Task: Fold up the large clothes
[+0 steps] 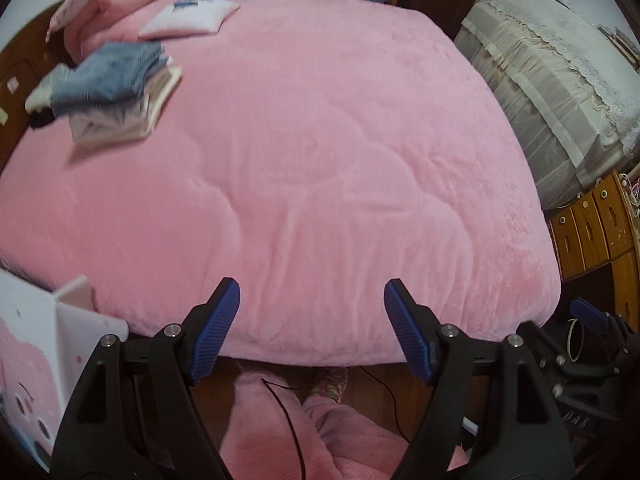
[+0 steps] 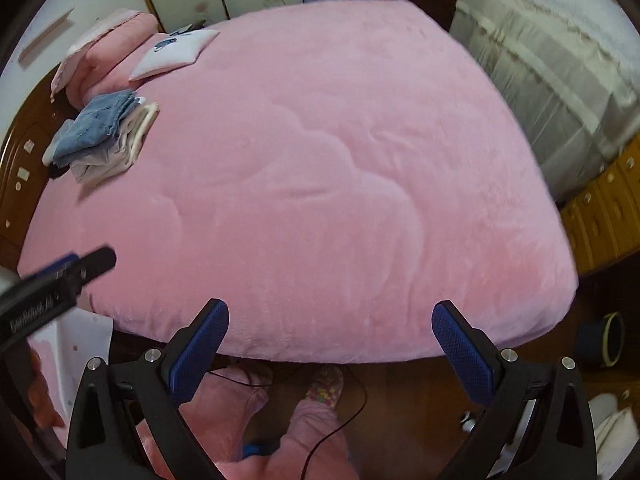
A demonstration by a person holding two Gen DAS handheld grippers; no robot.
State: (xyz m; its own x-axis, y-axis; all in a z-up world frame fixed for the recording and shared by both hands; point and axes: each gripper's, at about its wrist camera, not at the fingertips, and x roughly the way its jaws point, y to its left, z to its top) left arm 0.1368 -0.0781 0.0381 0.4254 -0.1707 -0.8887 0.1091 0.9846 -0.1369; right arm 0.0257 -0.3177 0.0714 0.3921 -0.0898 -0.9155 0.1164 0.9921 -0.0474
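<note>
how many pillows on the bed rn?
2, both at the far left corner of the bed: white pillow lying flat, pink pillow behind it against the headboard. More may sit beyond the frame edge.

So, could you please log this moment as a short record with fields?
surface: pink bed cover, middle bare
folded clothes: stack with a blue garment on top, far left on the cover, near the pillows
white cushion: beyond the stack
left gripper: open, nothing between its fingers, above the bed's near edge
right gripper: open, nothing between its fingers
garment to fold: none in the grippers
</note>
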